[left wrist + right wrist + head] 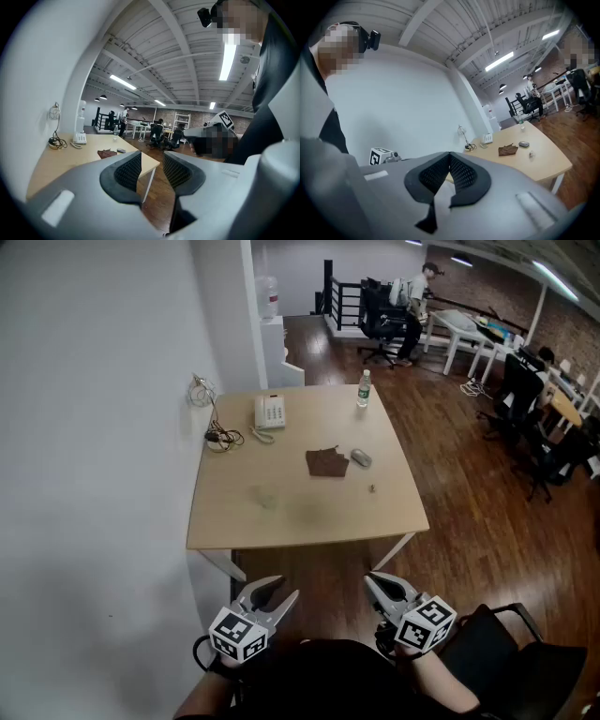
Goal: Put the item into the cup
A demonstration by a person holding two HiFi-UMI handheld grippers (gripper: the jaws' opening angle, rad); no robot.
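A small pale item (pixel 371 488) lies on the wooden table (pixel 225 521), right of centre. A faint clear shape, possibly the cup (pixel 265 495), stands left of centre; I cannot make it out well. Both grippers hang short of the table's near edge, over the floor. My left gripper (pixel 279 591) is open with nothing between its jaws, and in the left gripper view (pixel 152 165) floor shows through the gap. My right gripper (pixel 372 578) is shut and empty, its pads meeting in the right gripper view (pixel 450 155).
On the table lie a brown cloth (pixel 326 462), a grey mouse-like object (pixel 361 458), a white telephone (pixel 270 412), a water bottle (pixel 364 388) and cables (pixel 223 437) by the wall. A black chair (pixel 506 643) stands at my right. People and office furniture are far behind.
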